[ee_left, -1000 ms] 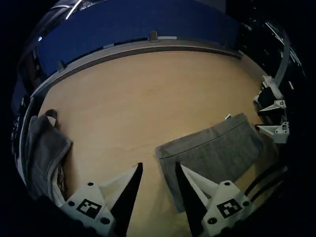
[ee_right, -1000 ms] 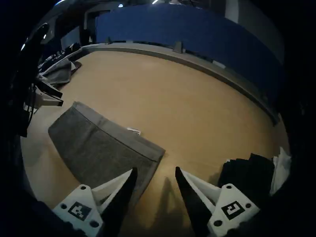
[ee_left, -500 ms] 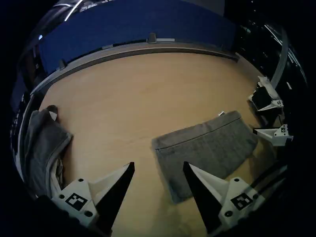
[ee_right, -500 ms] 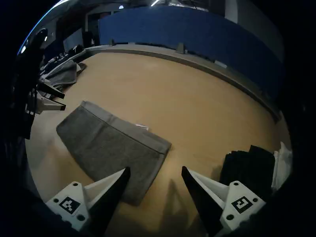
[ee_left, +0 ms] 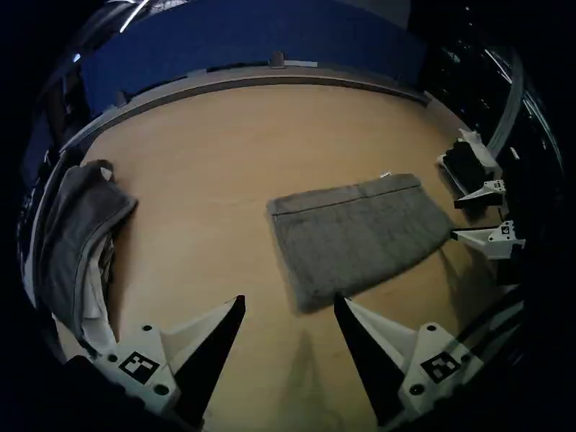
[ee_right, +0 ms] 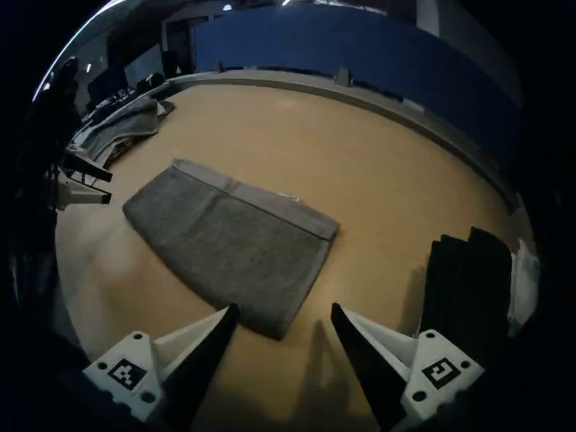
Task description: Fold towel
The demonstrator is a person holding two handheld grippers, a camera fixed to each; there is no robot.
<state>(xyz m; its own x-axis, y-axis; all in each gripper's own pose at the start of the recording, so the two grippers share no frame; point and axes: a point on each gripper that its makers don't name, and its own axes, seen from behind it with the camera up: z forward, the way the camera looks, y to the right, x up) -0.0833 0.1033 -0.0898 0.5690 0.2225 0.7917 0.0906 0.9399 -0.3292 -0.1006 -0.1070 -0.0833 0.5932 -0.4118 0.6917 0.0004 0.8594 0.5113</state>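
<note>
Left gripper view: grey towel lies flat on the desk, ahead and right of the left gripper. Its fingers are spread and hold nothing. Right gripper view: the towel is ahead-left of the right gripper, also spread and empty. Long axis runs gripper to gripper, each with a near corner just off its tips. Neither looks clearly nearer.

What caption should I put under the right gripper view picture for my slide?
Open right claw hovers at the near edge of a grey towel lying flat on the wooden table.
</note>
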